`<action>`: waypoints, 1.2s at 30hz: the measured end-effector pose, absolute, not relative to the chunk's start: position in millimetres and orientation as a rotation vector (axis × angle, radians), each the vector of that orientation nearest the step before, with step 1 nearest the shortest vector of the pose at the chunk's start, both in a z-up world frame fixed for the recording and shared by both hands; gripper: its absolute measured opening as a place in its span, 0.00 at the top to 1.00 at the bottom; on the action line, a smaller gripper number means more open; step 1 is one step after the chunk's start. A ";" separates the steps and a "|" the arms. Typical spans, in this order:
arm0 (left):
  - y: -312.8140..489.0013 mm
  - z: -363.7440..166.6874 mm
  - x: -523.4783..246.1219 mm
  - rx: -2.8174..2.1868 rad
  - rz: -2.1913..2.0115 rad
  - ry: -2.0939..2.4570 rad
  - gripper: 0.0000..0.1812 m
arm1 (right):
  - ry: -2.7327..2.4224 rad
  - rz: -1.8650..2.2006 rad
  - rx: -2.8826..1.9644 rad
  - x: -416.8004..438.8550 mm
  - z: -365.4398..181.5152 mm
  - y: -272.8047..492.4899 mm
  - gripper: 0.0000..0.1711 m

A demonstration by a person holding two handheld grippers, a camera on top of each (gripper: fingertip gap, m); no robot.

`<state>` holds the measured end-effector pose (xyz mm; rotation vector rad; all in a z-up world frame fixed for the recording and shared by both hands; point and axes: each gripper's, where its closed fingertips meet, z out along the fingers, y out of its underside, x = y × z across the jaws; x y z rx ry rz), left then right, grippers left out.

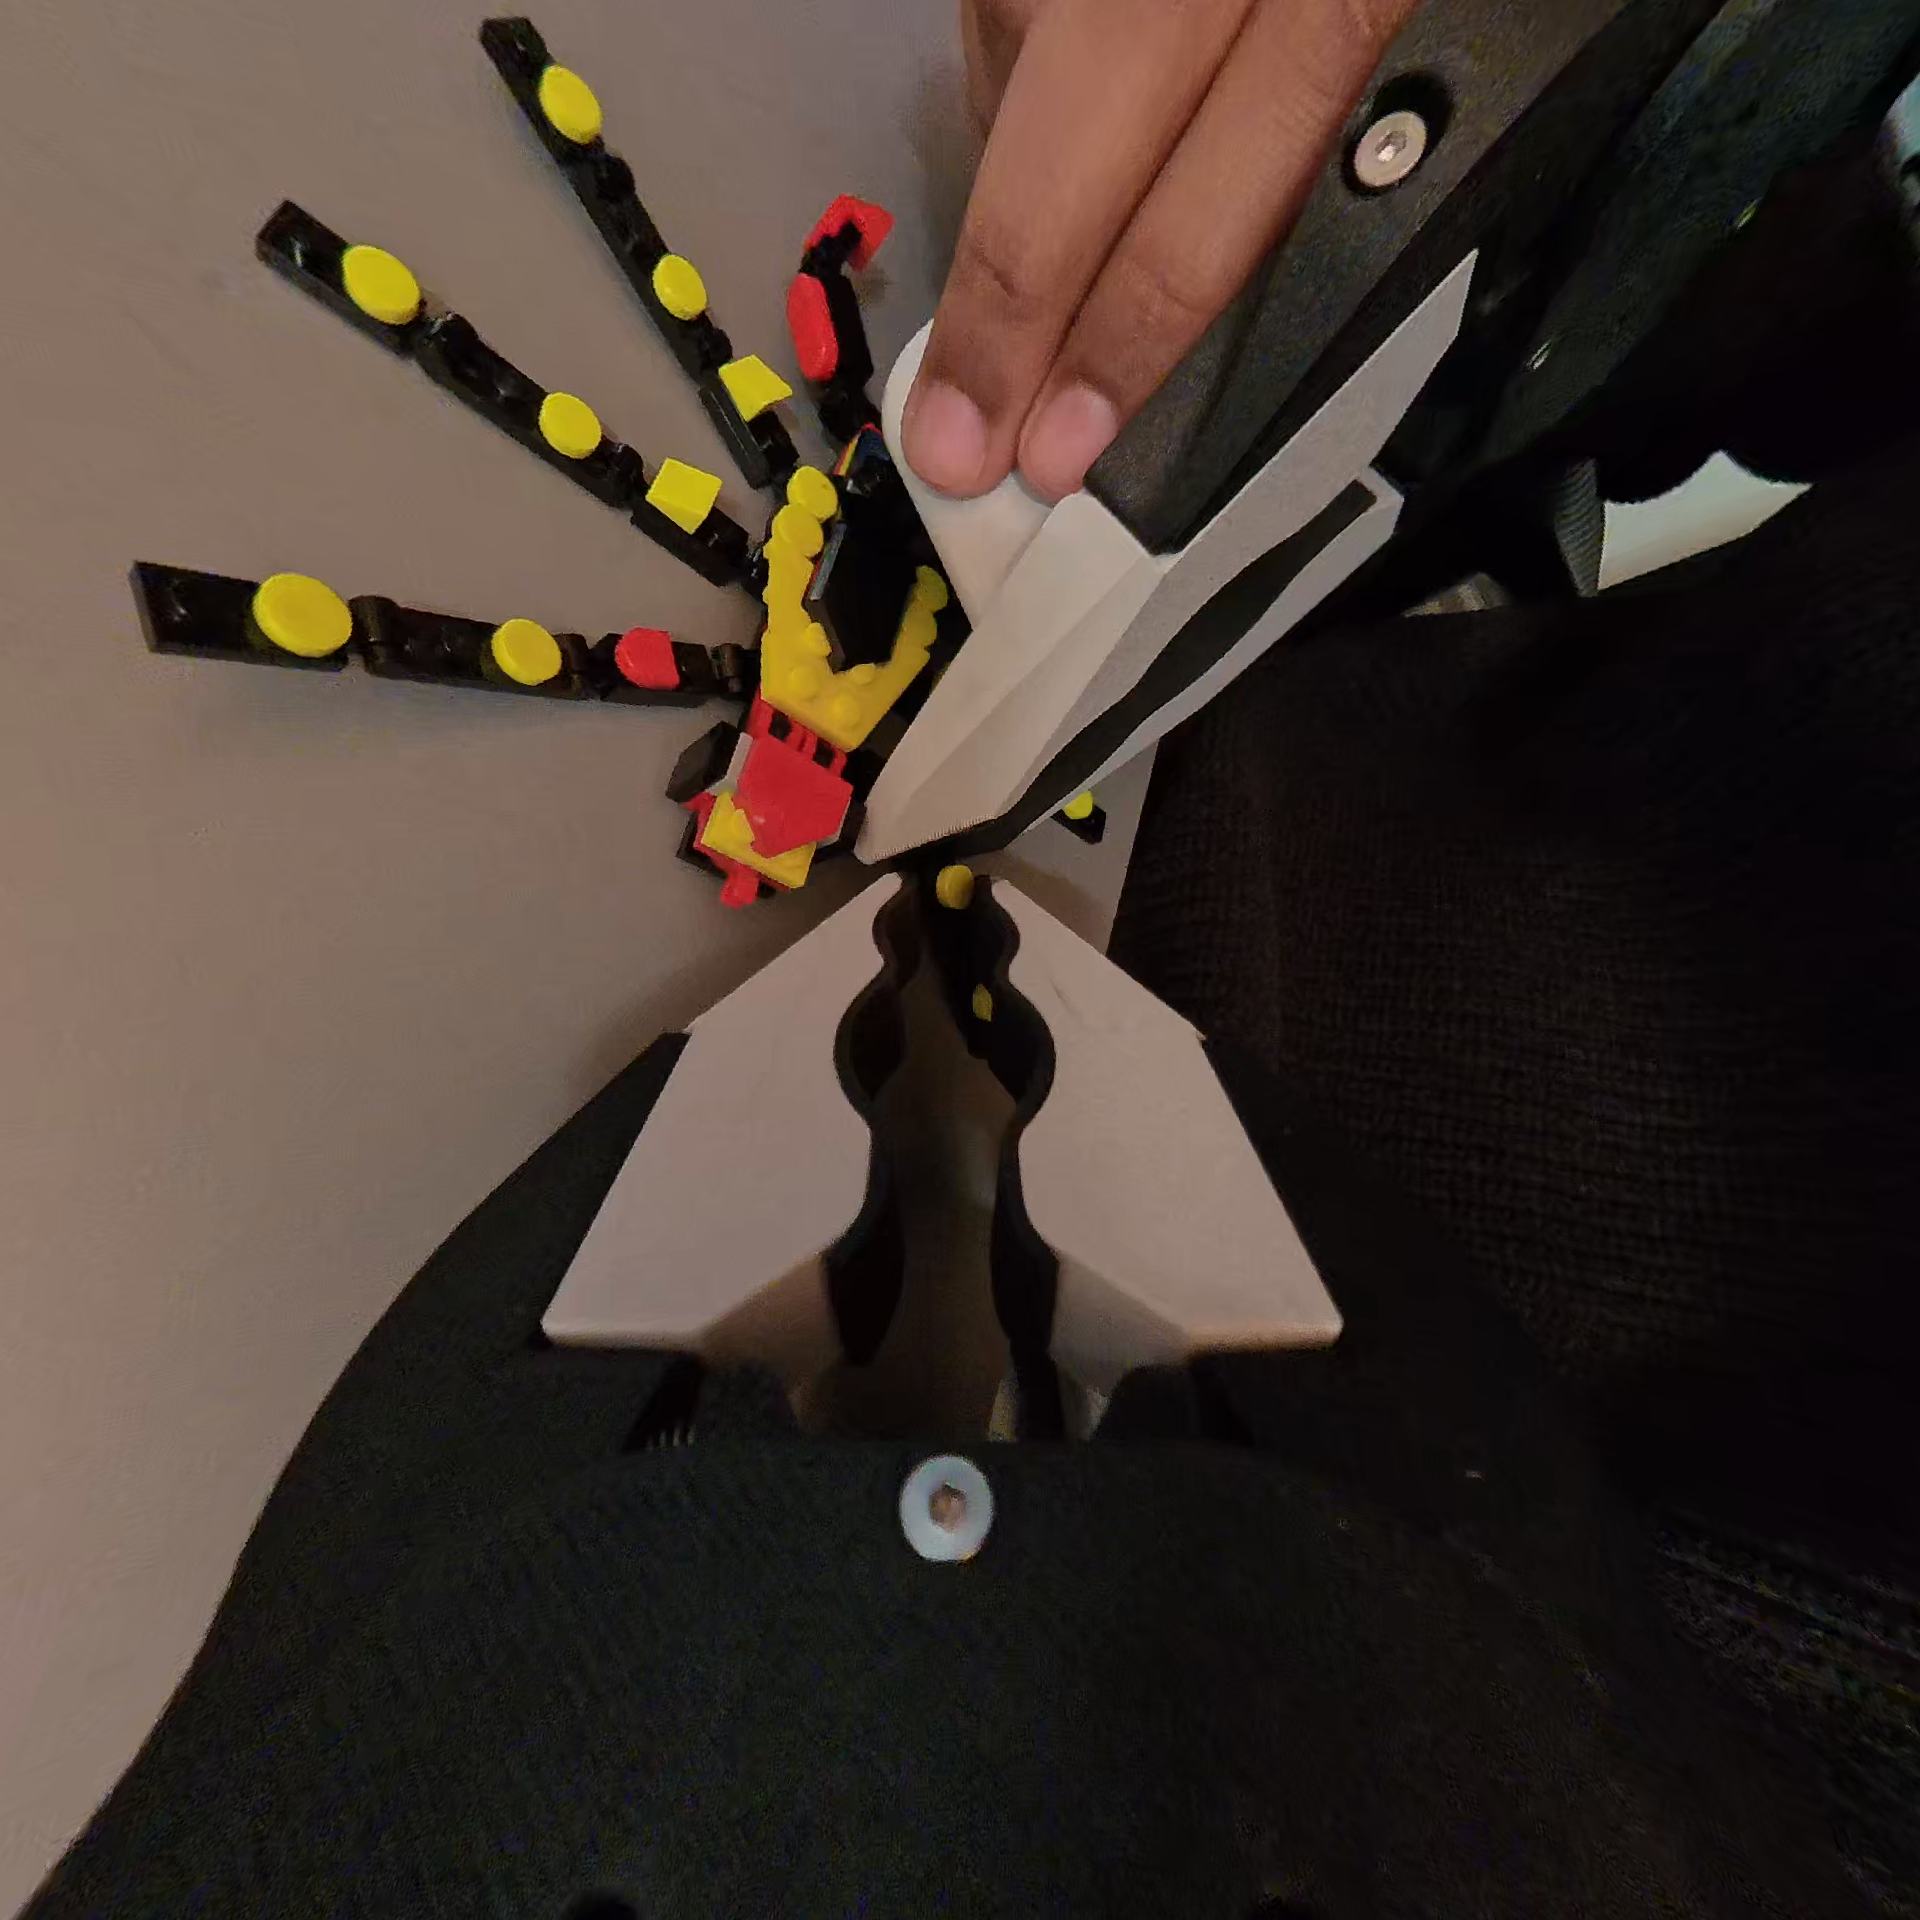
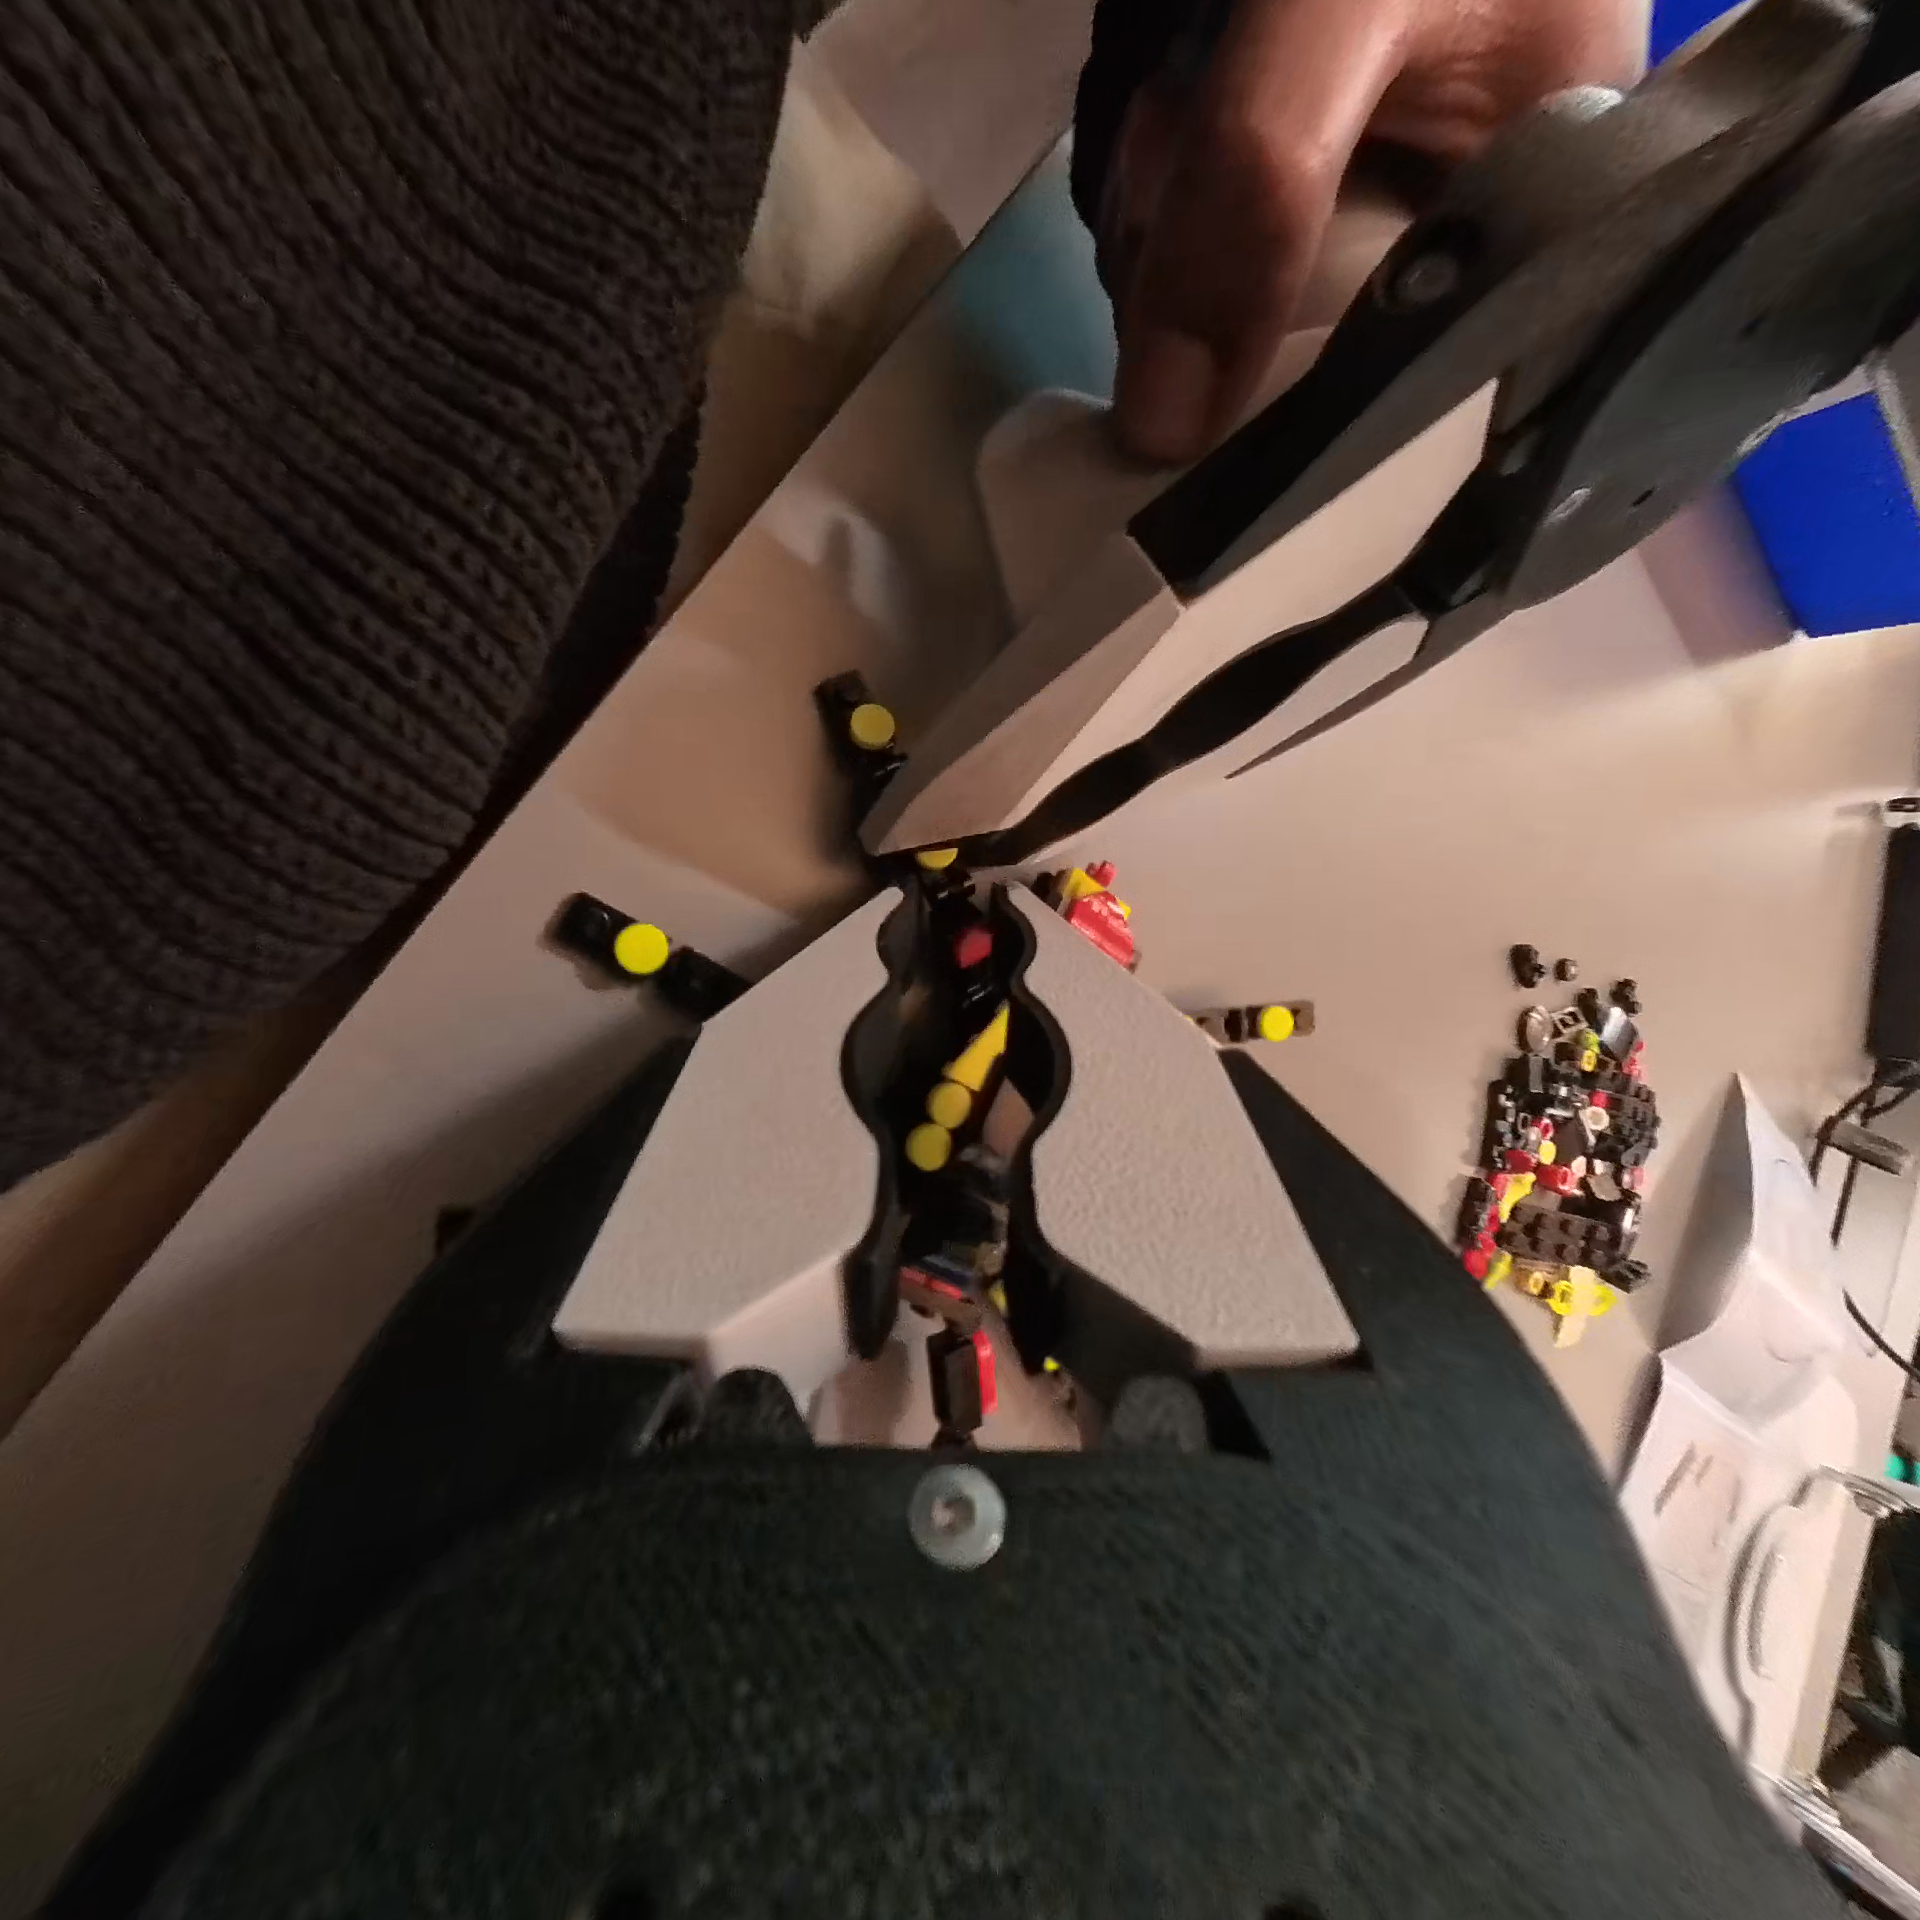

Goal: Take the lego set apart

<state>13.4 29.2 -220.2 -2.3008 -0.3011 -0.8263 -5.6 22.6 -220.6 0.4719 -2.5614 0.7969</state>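
A lego model (image 1: pixel 821 644) with a yellow and red body and several black legs (image 1: pixel 343 623) dotted with yellow studs lies on the pale table (image 1: pixel 208 1039). My left gripper (image 1: pixel 951 883) is shut on one black leg (image 1: pixel 956 935) that runs back between its fingers. My right gripper (image 1: pixel 920 847) comes in from the upper right and meets it tip to tip on the same leg. In the right wrist view, the right gripper (image 2: pixel 951 883) is shut on that leg (image 2: pixel 961 940), and the model's body (image 2: pixel 951 1122) shows through the gap. The left gripper (image 2: pixel 935 836) is opposite.
A pile of loose lego pieces (image 2: pixel 1558 1164) lies on the table to the right. Behind it are white bags (image 2: pixel 1756 1351), cables (image 2: pixel 1870 1122) and a blue object (image 2: pixel 1829 520). A person's hand (image 1: pixel 1039 312) and dark knit sleeve (image 2: pixel 312 520) are close by. Left and right tips are no more than a few centimetres apart.
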 end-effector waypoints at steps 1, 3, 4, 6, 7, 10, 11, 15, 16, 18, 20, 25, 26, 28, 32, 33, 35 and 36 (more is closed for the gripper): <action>29.2 -220.4 14.5 -2.308 -0.820 -0.291 0.96 | -2.575 0.794 0.467 -4.5 -220.6 23.1 0.93; 30.1 -220.7 14.9 -2.315 -0.809 -0.296 0.96 | -2.591 0.784 0.447 -4.3 -220.6 24.7 0.93; 31.0 -220.4 12.9 -2.308 -0.806 -0.320 0.96 | -2.591 0.783 0.424 -6.3 -220.4 25.7 0.94; 32.7 -218.5 7.4 -2.280 -0.813 -0.394 0.96 | -2.587 0.786 0.369 -11.9 -219.4 28.0 0.94; 33.4 -217.4 4.5 -2.264 -0.812 -0.427 0.96 | -2.588 0.790 0.342 -14.5 -219.0 29.3 0.94; 34.1 -216.9 0.8 -2.258 -0.769 -0.451 0.96 | -2.656 0.825 0.210 -17.9 -218.8 30.6 0.94; 34.2 -216.5 -0.2 -2.260 -0.750 -0.455 0.95 | -2.673 0.832 0.179 -19.0 -218.5 31.1 0.94; 33.2 -215.9 -1.4 -2.256 -0.751 -0.479 0.95 | -2.679 0.864 0.149 -20.7 -217.8 31.1 0.94; 32.8 -215.6 -0.9 -2.256 -0.756 -0.480 0.95 | -2.682 0.873 0.150 -20.4 -217.5 31.1 0.94; 31.4 -214.2 0.8 -2.266 -0.767 -0.466 0.95 | -2.690 0.905 0.147 -18.8 -216.4 30.6 0.94; 29.5 -212.6 3.0 -2.273 -0.784 -0.455 0.95 | -2.697 0.939 0.146 -16.8 -215.0 30.2 0.94; 26.4 -208.7 3.2 -2.256 -0.820 -0.470 0.95 | -2.692 0.941 0.162 -16.1 -213.4 31.6 0.95; 25.8 -208.4 4.6 -2.256 -0.836 -0.471 0.95 | -2.698 0.942 0.167 -14.6 -213.4 31.4 0.95; 25.6 -208.5 5.1 -2.253 -0.846 -0.478 0.95 | -2.700 0.940 0.162 -13.9 -213.5 31.5 0.95; 26.7 -207.2 3.6 -2.230 -0.861 -0.489 0.95 | -2.685 0.948 0.163 -15.1 -212.4 32.3 0.95; 27.2 -207.4 2.9 -2.224 -0.859 -0.490 0.95 | -2.672 0.936 0.171 -16.0 -212.3 32.7 0.95; 30.0 -207.7 -0.3 -2.182 -0.877 -0.525 0.95 | -2.642 0.902 0.183 -19.3 -212.0 34.6 0.95; 30.2 -207.8 0.7 -2.163 -0.920 -0.544 0.95 | -2.641 0.905 0.183 -18.9 -212.0 34.9 0.95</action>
